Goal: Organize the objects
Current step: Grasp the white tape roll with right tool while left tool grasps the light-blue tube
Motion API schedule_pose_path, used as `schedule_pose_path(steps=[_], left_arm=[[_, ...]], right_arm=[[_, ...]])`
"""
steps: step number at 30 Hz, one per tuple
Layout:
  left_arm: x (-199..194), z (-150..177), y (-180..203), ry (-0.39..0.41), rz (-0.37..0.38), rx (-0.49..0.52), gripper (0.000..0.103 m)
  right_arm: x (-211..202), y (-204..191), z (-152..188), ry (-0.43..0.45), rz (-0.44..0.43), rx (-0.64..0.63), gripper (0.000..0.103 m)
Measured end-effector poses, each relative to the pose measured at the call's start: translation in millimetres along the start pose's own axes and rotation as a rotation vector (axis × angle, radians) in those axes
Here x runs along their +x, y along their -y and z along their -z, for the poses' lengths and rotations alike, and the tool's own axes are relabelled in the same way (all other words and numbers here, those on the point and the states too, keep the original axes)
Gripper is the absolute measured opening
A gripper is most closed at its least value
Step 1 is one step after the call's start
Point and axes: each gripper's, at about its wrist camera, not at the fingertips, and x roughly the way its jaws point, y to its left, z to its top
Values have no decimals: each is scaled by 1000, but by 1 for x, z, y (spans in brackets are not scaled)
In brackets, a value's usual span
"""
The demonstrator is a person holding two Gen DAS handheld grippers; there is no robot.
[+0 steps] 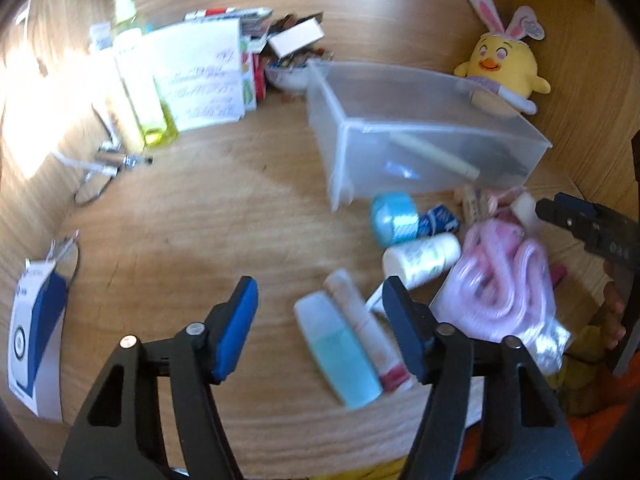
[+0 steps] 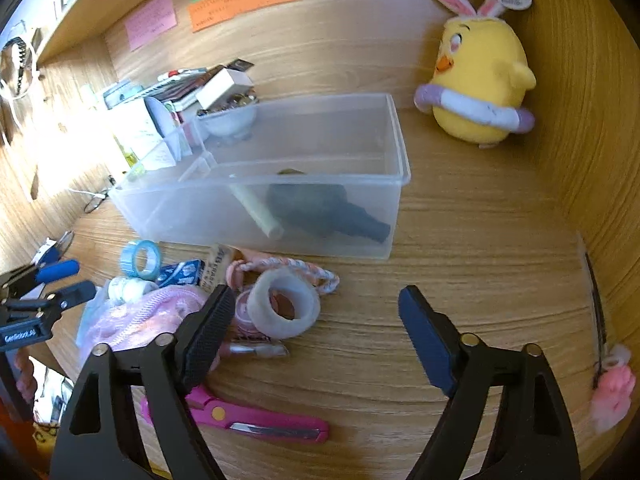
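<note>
White tape roll (image 2: 285, 307) just left of gaping right gripper (image 2: 316, 308).

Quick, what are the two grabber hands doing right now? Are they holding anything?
Left gripper: open, holding nothing, above the blue bottle.
Right gripper: open, holding nothing, near the white tape roll.

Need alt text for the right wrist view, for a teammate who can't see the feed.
The open, empty right gripper hovers over a wooden desk, near a white tape roll and pink scissors. Behind them a clear plastic bin holds a dark object and a pale stick; a yellow plush chick stands at the back right.
</note>
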Motion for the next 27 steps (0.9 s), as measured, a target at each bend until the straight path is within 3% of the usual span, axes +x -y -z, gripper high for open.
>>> schedule_pose_path(steps=[12, 18, 23, 27], left_arm=[[2, 17, -17, -39, 30, -47, 50], [3, 22, -16, -53, 8, -17, 41], [5, 25, -14, -22, -42, 17, 25], [5, 21, -15, -7, -69, 21, 25]], right_arm=[[21, -2, -1, -67, -49, 55, 57], [25, -2, -1, -80, -79, 75, 39], [24, -5, -1, -68, -62, 71, 38], [19, -7, 1, -48, -53, 66, 38]])
